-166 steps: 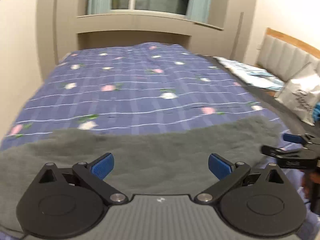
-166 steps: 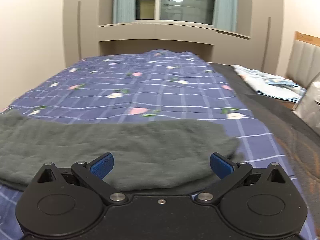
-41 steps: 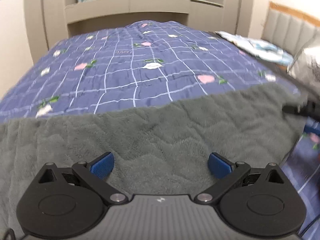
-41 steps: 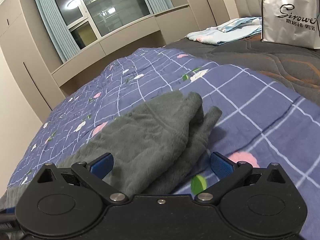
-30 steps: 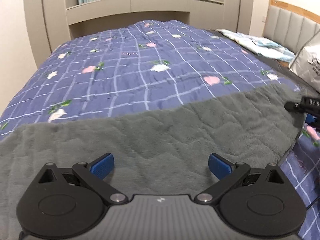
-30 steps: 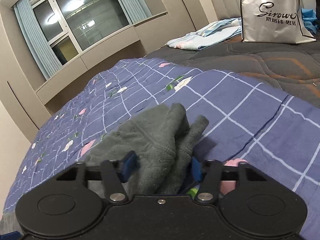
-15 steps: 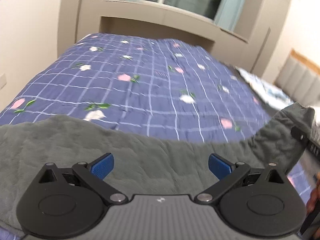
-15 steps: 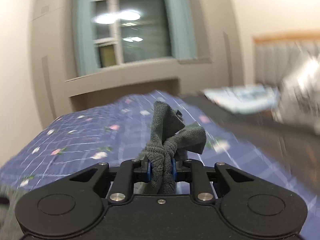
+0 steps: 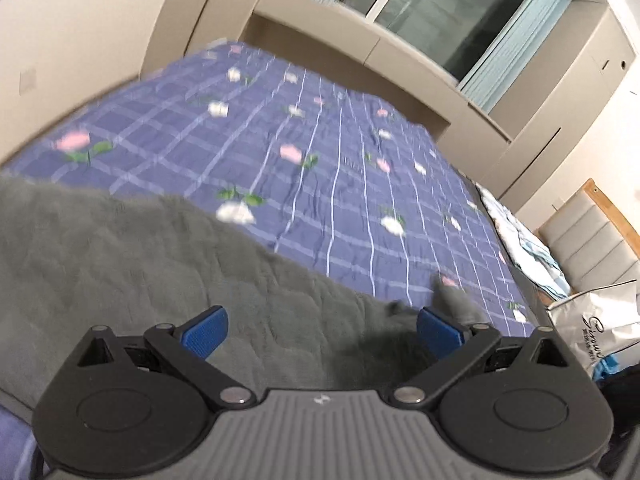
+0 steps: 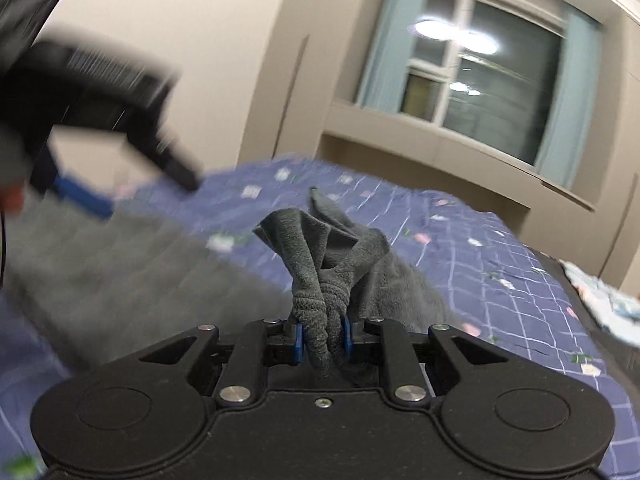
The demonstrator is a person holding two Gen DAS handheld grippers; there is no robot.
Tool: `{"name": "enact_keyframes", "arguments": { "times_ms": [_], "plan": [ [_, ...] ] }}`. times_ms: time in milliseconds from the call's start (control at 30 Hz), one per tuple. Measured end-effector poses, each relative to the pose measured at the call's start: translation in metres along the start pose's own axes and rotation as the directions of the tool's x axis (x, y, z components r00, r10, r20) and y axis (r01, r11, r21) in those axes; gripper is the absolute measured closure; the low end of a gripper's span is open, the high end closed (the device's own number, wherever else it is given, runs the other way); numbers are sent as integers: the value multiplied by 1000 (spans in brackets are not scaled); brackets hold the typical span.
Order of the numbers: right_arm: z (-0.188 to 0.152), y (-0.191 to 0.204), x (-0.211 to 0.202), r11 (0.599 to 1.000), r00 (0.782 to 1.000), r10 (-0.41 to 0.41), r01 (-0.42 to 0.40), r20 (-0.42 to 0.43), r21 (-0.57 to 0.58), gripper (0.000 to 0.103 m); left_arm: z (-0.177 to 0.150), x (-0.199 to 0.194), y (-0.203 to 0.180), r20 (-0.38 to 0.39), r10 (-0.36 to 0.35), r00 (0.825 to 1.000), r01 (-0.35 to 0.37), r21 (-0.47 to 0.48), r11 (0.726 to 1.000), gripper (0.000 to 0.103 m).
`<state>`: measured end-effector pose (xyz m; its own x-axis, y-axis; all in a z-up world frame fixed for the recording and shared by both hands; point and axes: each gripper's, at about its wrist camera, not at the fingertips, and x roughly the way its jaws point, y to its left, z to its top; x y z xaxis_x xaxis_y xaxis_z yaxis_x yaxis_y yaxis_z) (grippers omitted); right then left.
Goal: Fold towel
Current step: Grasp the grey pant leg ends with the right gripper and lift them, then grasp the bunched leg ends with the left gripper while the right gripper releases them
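A dark grey fleece towel lies spread over the near part of a bed. My left gripper hovers just above it, open, with nothing between its blue pads. In the right wrist view my right gripper is shut on a bunched end of the towel, which stands up in a twisted tuft above the jaws. The rest of the towel trails down to the left. The left gripper appears there blurred at the upper left, above the towel.
The blue checked bedspread with pink and white flowers stretches to a window alcove. A white shopping bag and folded light-blue cloth sit at the right by a padded headboard. A wall runs along the left.
My right gripper closed on the towel's right end and lifted it off the bed, swinging left. The left gripper stayed open above the towel and tilted, now looking further right.
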<state>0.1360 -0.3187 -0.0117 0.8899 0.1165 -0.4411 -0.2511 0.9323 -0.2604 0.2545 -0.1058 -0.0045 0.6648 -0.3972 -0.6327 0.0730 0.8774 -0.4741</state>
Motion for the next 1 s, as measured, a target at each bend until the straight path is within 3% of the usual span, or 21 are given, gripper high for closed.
{"name": "enact_keyframes", "arguments": {
  "times_ms": [167,267,333,367,467,567,667,767,833,900,1000],
  "plan": [
    [-18,27,20,988,986,28,-52,-163,-145,84,-12,15,0,-55,-21,998,21,1,1000,1],
    [-25,34,21,982,984,34,-66,-175,-176,81,-19,23,-6,-82,-44,996,46,14,999,1],
    [-25,31,19,983,984,55,-83,-171,-165,69,-22,27,-8,-106,-60,993,61,9,998,1],
    [-25,30,16,984,984,75,-100,-162,-150,58,-23,28,-9,-113,-65,991,66,4,998,1],
    [-23,23,-1,982,977,177,-184,-117,-45,33,-26,34,-10,-137,-67,988,67,-8,998,1],
    [-24,10,-26,976,975,213,-210,-57,58,25,-29,43,-6,-167,-80,983,74,-45,996,1],
    [-22,-8,-52,978,988,157,-157,7,139,13,-33,53,-1,-194,-133,972,111,-122,986,1],
    [-20,-30,-61,980,999,16,-22,35,197,4,-37,68,0,-202,-212,956,166,-222,961,1],
    [-17,-44,-53,973,996,-91,85,17,214,3,-40,77,0,-202,-237,950,176,-276,945,1],
    [-12,-60,-37,955,986,-166,165,-17,247,1,-42,84,-3,-200,-237,951,171,-298,939,1],
    [-8,-74,-9,940,976,-213,216,-38,264,1,-45,89,-12,-210,-187,960,129,-262,956,1]
  ]
}}
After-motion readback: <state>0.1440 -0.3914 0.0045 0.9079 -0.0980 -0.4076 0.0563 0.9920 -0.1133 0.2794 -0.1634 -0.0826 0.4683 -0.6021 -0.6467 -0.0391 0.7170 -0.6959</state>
